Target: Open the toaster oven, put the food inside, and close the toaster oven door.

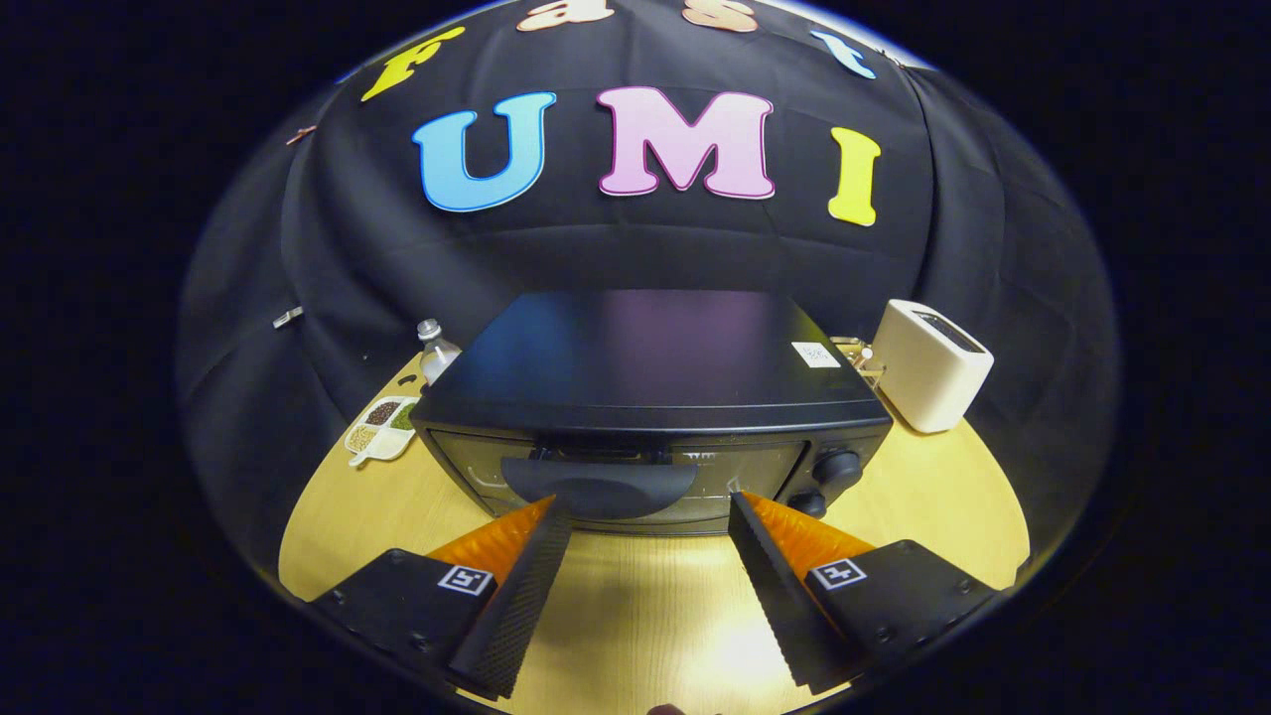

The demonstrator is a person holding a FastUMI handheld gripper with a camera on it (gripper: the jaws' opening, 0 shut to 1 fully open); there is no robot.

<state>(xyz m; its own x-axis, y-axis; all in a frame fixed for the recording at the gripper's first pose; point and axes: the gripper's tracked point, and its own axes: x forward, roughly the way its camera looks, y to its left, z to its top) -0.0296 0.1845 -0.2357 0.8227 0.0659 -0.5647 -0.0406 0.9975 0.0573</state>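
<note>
A wooden table (923, 506) carries everything here. The black toaster oven (650, 397) sits in the middle of it, just ahead of the fingers, its glass door shut and its dark handle (599, 489) lying between the fingertips. Two knobs (837, 467) sit on its front, right of the door. The gripper (647, 511) is spread wide and holds nothing. A cream toaster (930, 364) stands to the right of the oven. To the left lies a white divided dish (380, 429) of what look like grains or beans, with a small clear bottle (435, 350) behind it.
</note>
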